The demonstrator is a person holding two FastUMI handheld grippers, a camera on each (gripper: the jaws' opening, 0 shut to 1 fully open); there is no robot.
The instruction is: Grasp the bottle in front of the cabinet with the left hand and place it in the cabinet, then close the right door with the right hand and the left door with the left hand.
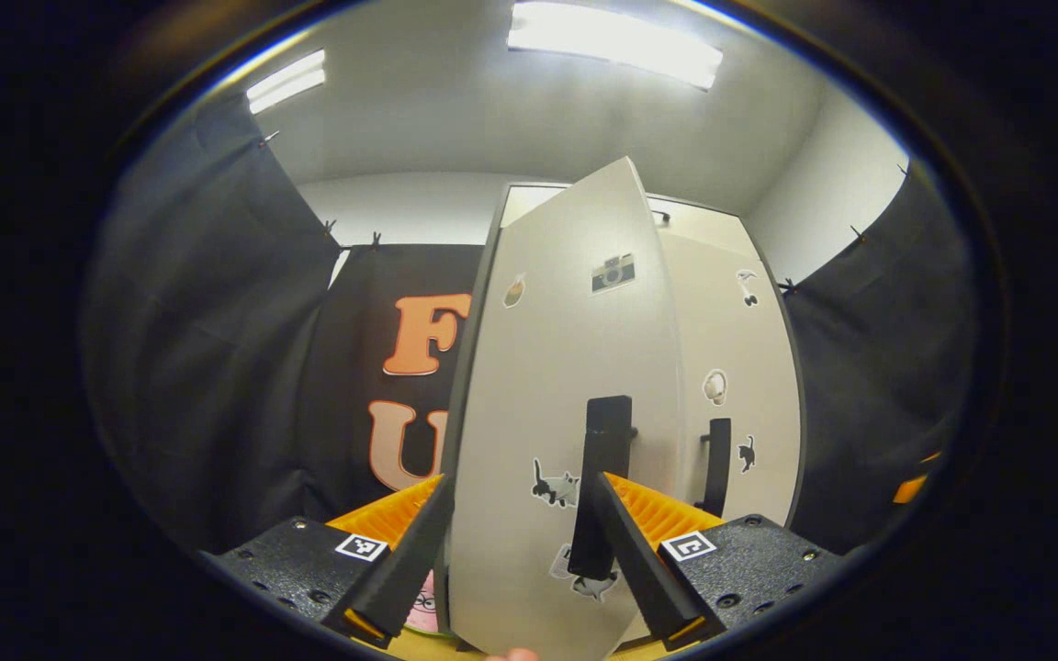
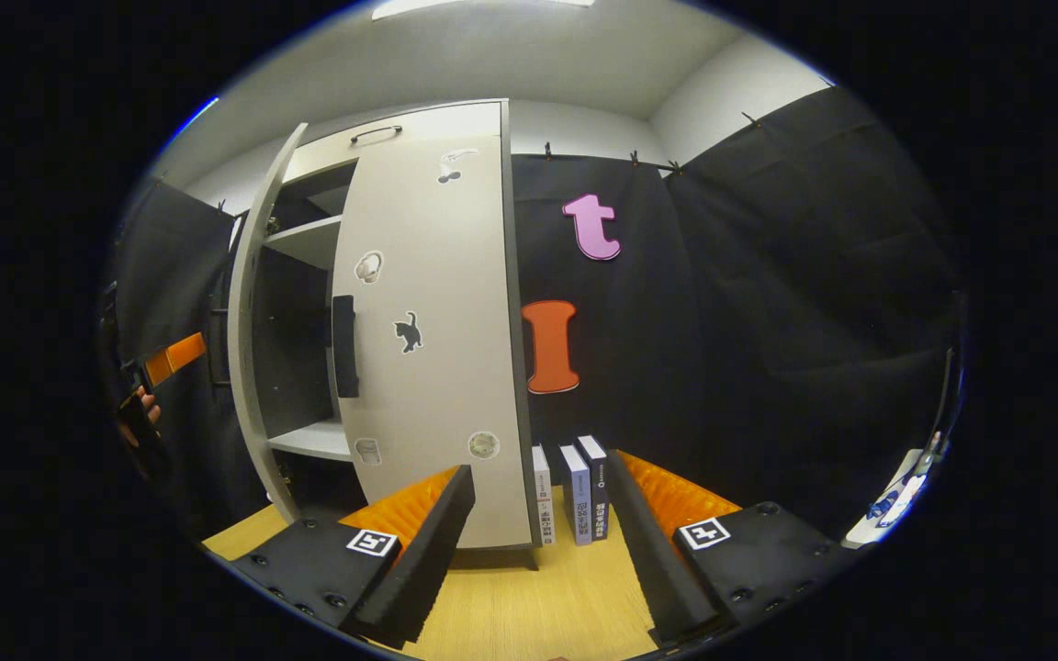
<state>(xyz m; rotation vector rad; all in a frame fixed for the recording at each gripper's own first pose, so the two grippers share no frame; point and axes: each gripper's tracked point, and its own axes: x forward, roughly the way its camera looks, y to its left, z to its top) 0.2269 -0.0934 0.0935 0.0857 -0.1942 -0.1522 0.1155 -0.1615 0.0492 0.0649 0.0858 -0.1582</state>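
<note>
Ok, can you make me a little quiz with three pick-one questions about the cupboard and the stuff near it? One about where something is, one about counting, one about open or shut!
1. Where do the books stand?
A. on the wooden table right of the cabinet
B. on the cabinet's top shelf
C. between the right gripper's fingers

2. How many books are there?
A. one
B. three
C. six

3. How is the left door?
A. fully shut
B. partly open
C. taken off

Answers:
1 A: in the right gripper view they stand upright on the table, beside the cabinet.
2 B: three spines show side by side.
3 B: the right gripper view shows shelves between it and the shut right door; in the left gripper view the left gripper straddles its edge.
</note>
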